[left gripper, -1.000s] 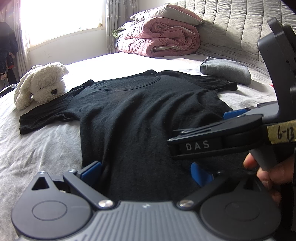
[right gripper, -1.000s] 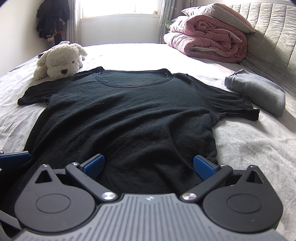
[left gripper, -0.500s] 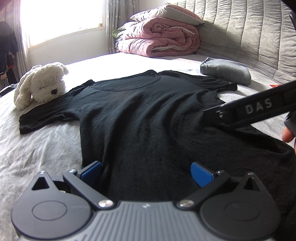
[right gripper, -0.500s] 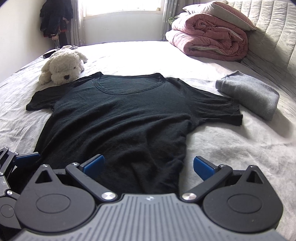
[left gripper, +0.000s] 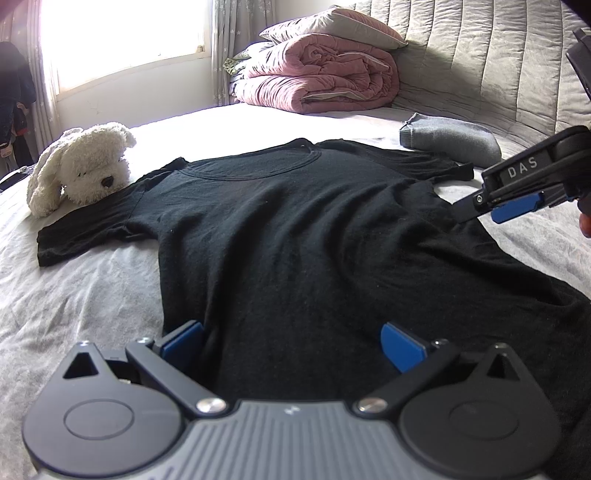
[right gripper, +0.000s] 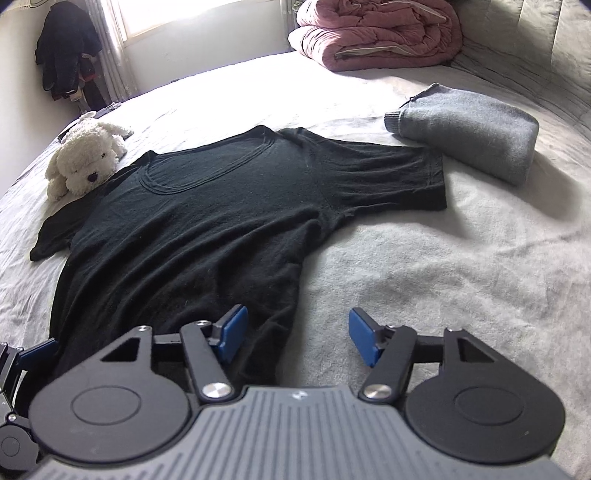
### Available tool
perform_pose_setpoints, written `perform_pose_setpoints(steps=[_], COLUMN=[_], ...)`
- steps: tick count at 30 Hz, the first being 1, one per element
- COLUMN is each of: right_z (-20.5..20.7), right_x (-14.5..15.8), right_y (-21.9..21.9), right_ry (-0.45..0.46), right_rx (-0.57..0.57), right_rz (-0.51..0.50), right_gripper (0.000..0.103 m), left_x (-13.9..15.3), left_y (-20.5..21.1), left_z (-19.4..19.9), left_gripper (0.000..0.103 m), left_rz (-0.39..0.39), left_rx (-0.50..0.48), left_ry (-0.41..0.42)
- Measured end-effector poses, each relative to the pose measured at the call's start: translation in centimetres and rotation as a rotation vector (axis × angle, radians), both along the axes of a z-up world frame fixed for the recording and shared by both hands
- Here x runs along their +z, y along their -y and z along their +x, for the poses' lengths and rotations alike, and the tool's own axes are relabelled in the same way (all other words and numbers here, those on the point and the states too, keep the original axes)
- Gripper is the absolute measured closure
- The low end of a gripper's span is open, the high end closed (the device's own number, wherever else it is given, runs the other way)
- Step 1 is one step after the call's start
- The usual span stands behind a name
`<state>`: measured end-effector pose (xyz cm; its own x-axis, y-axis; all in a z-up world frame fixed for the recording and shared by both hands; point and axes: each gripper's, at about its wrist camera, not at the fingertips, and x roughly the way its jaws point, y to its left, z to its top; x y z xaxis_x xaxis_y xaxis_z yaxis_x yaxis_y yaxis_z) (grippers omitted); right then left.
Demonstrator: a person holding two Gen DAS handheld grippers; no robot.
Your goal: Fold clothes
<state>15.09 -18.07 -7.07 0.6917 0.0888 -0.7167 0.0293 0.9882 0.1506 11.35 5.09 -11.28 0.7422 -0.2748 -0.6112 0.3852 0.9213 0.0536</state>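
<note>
Bed (left gripper: 92, 295) w/ a pale grey, wrinkled cover filled both views; quilted grey headboard (left gripper: 480, 66) on the right, bright window (left gripper: 122, 33) at the far wall. Folded pink comforter (left gripper: 317, 85) w/ a pillow (left gripper: 332, 26) on top sat at the far end of the bed. Black t-shirt (left gripper: 295, 229) lay flat and spread out in the middle of the bed, neck toward the window, both sleeves out. White plush dog (left gripper: 81, 166) lay at the tee's left sleeve, touching it. Folded grey sweater (right gripper: 465, 125) sat just beside the right sleeve.

Left gripper (left gripper: 291, 343) sat low at the hem, fingers wide apart, nothing clamped, tee fabric between them. Right gripper (right gripper: 297, 338) also had its fingers wide open, holding nothing: one finger over the tee's hem corner, the other over bare cover.

Left view only: right gripper seen from the side at the right edge, above the tee's right side, plus a bit of a fingertip (left gripper: 585, 225) of the person. Right view only: dark clothes hanging (right gripper: 66, 51) by the window, and the left gripper's blue tip at the lower left corner
</note>
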Motion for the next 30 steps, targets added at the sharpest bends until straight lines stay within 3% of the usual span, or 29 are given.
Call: perform_pose_setpoints(steps=[11,13,17,20,25,30], right_z=[2.2,2.5,3.1,3.7,4.7,5.7], right_x=[-0.2,-0.1,0.0,0.0,-0.3,-1.3], right_y=[0.6,1.1,2.8,4.0,5.0,7.3], right_ry=[-0.008,-0.009,-0.006,-0.006,-0.006,0.010], right_rx=[-0.057,-0.081,-0.143,-0.188,-0.224,-0.283], right_rz=[0.067,0.091,0.177,0.249,0.295,0.402], right_gripper=[0.040,0.040,0.040,0.040,0.044,0.054], left_x=[1.9,2.6,3.8,3.8,3.4,1.9], left_y=[-1.6,-2.9,-6.4,-8.5,-12.0,-15.4], left_z=[0.9,1.7,3.7,5.1,7.7,11.1], left_gripper=[0.001,0.001,0.002,0.009,0.035,0.055], left_rz=[0.009,-0.040,-0.211,-0.311,-0.441,-0.678], left_rx=[0.010,0.032,0.132,0.207,0.310,0.405], left_ry=[-0.022,-0.035,-0.079,-0.110,-0.127,-0.175])
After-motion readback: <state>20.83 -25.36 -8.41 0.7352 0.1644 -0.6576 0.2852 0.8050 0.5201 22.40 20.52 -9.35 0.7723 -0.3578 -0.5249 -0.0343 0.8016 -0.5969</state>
